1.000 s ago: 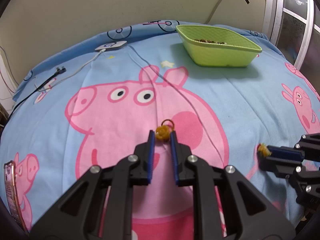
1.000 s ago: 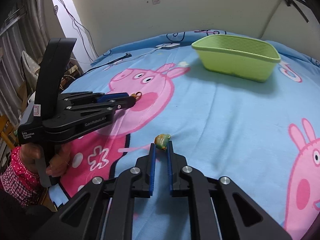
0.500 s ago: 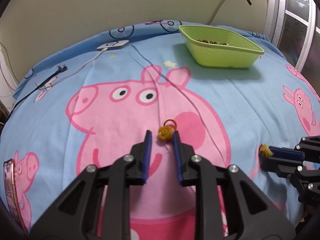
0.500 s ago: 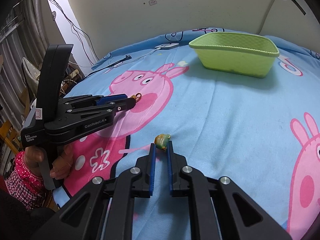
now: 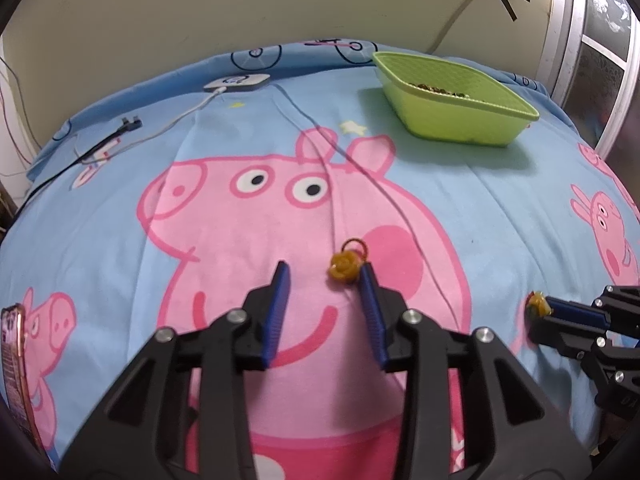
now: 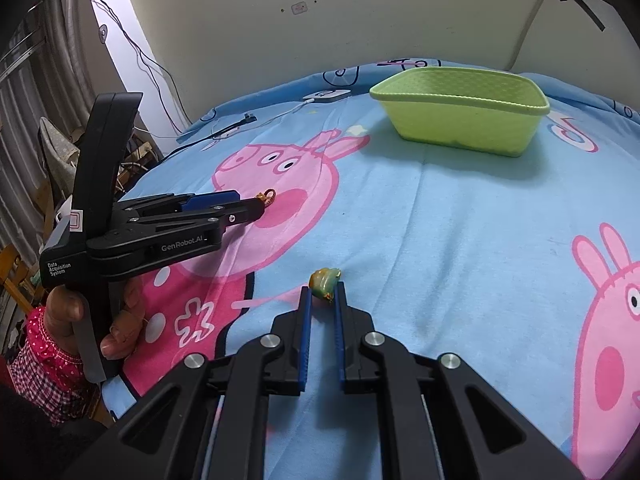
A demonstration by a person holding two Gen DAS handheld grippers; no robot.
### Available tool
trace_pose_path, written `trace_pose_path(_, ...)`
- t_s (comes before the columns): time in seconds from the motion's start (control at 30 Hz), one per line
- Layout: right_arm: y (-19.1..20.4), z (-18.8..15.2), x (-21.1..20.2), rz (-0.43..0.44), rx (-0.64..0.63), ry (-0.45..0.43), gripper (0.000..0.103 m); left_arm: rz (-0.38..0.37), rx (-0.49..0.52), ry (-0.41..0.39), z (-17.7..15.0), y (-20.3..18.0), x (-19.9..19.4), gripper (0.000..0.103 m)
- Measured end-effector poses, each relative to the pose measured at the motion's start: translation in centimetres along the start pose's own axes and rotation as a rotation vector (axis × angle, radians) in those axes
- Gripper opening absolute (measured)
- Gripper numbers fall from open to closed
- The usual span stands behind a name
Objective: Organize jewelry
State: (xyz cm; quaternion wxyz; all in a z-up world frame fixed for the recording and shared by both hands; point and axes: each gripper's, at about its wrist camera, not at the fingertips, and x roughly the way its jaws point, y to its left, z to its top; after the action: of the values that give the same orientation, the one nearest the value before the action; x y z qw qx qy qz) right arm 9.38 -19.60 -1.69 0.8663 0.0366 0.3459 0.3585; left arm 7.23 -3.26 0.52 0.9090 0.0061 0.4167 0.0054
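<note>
An amber flower charm with a small ring (image 5: 345, 265) lies on the Peppa Pig bedsheet, just beyond my left gripper (image 5: 325, 271), which is open; the charm is next to its right fingertip. It also shows in the right wrist view (image 6: 267, 196). My right gripper (image 6: 323, 289) is shut on a green-amber bead (image 6: 325, 279) at the fingertips, low over the sheet; the bead also shows in the left wrist view (image 5: 538, 306). A green plastic basket (image 5: 452, 100) with several small dark pieces stands at the back right, and shows in the right wrist view (image 6: 460, 108).
A white charger box (image 5: 236, 82) with its cable and a black cable (image 5: 120, 130) lie at the back left of the bed. A phone (image 5: 14, 364) lies at the left edge. A wall and a window frame border the bed behind and right.
My left gripper has opened and let go of the amber charm, which now lies on the sheet. The right gripper has stayed shut on the bead.
</note>
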Motion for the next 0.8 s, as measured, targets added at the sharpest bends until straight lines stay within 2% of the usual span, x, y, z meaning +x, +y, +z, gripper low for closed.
trace_pose_path(0.63,-0.1,-0.02,-0.05,0.003,0.004,-0.001,0.0,-0.004,-0.005,0.0,-0.01,0.01,0.02,0.034)
trace_pose_path(0.8,-0.15,-0.09,-0.14,0.004,0.011,-0.006,0.0,0.017,-0.017,0.005,0.04,0.24,0.11,0.043)
